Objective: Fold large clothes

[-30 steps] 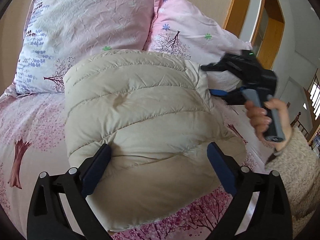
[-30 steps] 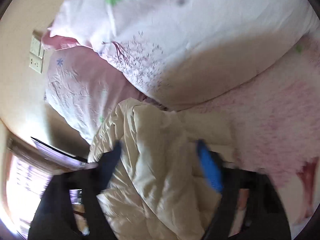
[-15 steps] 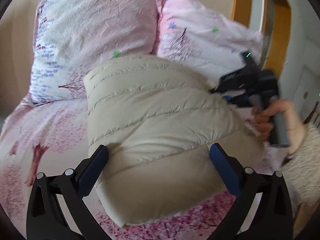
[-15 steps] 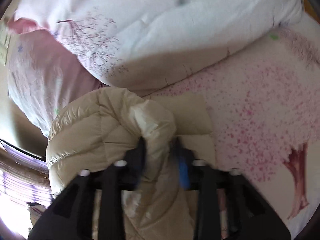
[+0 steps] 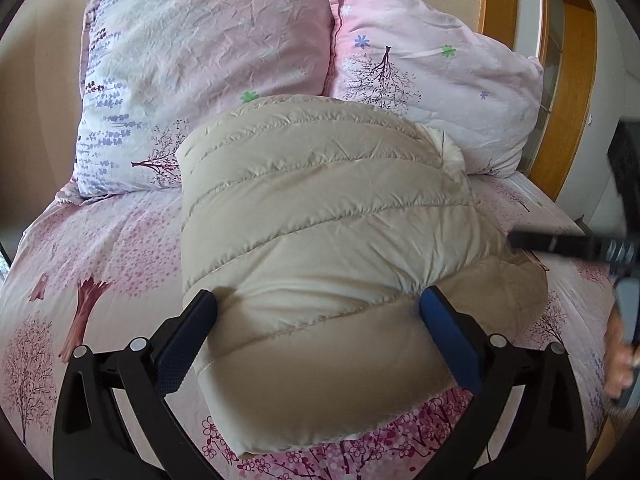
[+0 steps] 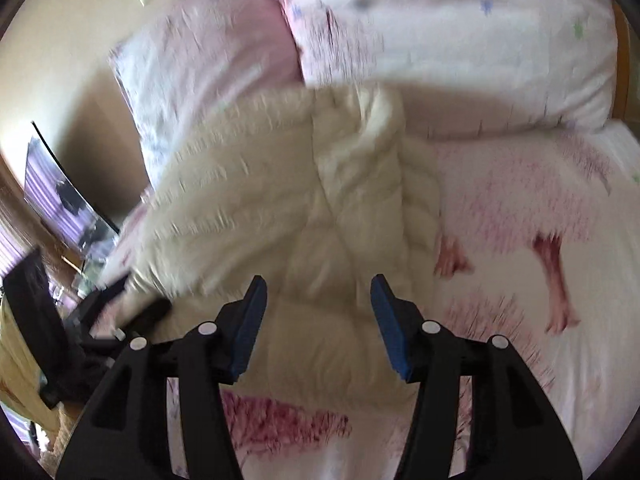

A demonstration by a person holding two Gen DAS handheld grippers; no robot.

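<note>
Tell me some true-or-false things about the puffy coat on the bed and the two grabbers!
1. The beige puffy coat lies folded up on the pink tree-print bedsheet. True.
2. The right gripper is squeezing the coat tight. False: its jaws stand open and hold nothing.
3. Two pillows sit behind the coat. True.
4. The left gripper is shut. False: its jaws stand wide apart, one on each side of the coat.
5. The coat is bright blue. False: it is beige; only the gripper pads are blue.
</note>
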